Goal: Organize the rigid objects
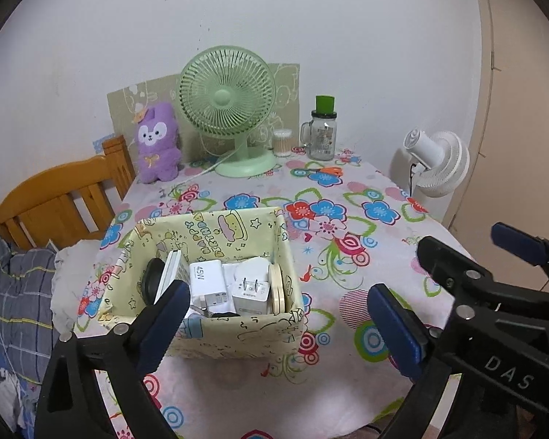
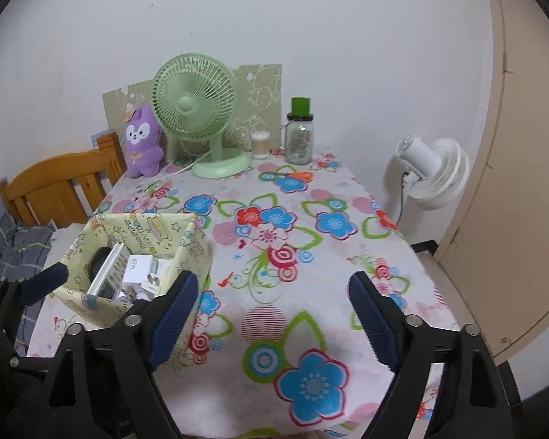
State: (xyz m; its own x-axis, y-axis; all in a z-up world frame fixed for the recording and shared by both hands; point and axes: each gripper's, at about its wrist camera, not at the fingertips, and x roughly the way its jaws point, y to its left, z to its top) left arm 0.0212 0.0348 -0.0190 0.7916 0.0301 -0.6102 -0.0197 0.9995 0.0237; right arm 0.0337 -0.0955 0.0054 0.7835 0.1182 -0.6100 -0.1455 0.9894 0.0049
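Observation:
A pale yellow cartoon-print fabric basket (image 1: pixel 238 333) stands on the flowered tablecloth (image 1: pixel 347 256). Inside it are a white 45W charger (image 1: pixel 205 278), a white plug adapter (image 1: pixel 250 289), a flat beige disc (image 1: pixel 276 289), a black round item (image 1: pixel 152 278) and a white flat piece (image 1: pixel 172 267). My left gripper (image 1: pixel 278 303) is open and empty, hovering just in front of the basket. My right gripper (image 2: pixel 274 285) is open and empty too, over bare cloth to the right of the basket (image 2: pixel 192 248); it also shows in the left wrist view (image 1: pixel 461 237).
At the table's back stand a green desk fan (image 1: pixel 227 106), a purple plush toy (image 1: pixel 157 142), a cotton-swab tub (image 1: pixel 282 142) and a glass jar with a green lid (image 1: pixel 324 131). Orange scissors (image 1: pixel 325 171) lie nearby. A white fan (image 1: pixel 439 161) is right, a wooden headboard (image 1: pixel 55 197) left.

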